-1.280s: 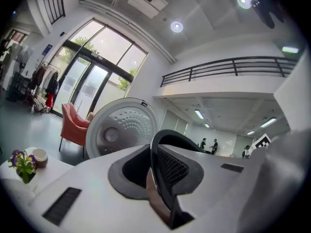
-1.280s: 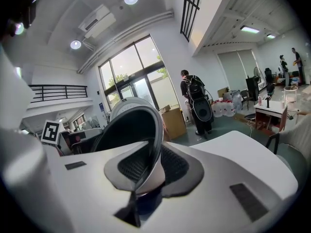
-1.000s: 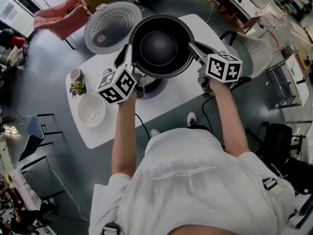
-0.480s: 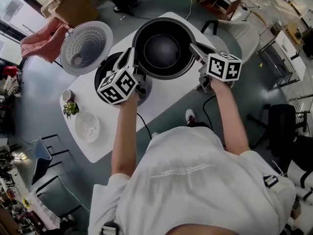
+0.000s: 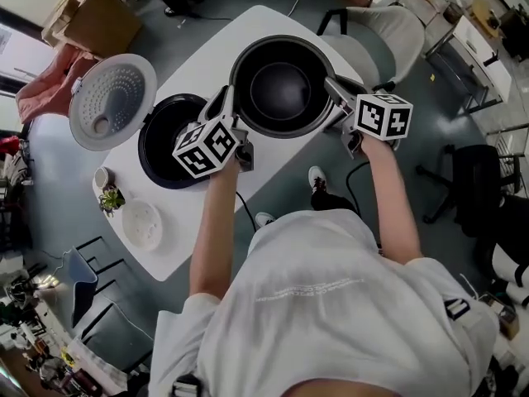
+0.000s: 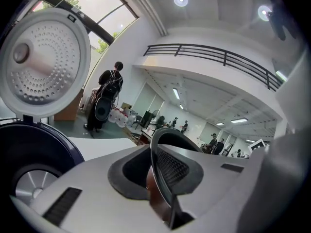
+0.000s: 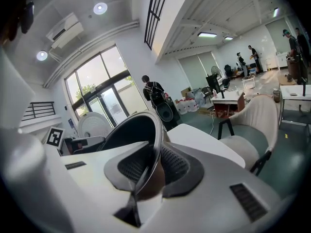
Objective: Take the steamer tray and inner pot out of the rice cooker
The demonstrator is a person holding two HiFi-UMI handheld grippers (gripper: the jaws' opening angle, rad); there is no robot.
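The black inner pot (image 5: 281,85) hangs over the right part of the white table (image 5: 273,160), to the right of the open rice cooker (image 5: 172,129). My left gripper (image 5: 229,104) is shut on the pot's left rim, and my right gripper (image 5: 333,83) is shut on its right rim. In the left gripper view the thin pot rim (image 6: 156,152) runs between the dark pads (image 6: 177,168). The right gripper view shows the same rim (image 7: 156,140) pinched between the pads (image 7: 177,166). The white steamer tray (image 5: 140,224) lies on the table's near left end.
The cooker's raised lid (image 5: 111,102) (image 6: 43,57) stands at the far left. A small plant (image 5: 110,198) and a cup (image 5: 102,176) sit beside the steamer tray. A white chair (image 5: 376,27) (image 7: 255,115) stands past the table's right end, and people stand far off in the hall.
Both grippers have carried the pot to the right, off the cooker. The cooker's empty cavity now shows to the left of the pot. Both grips are unchanged.
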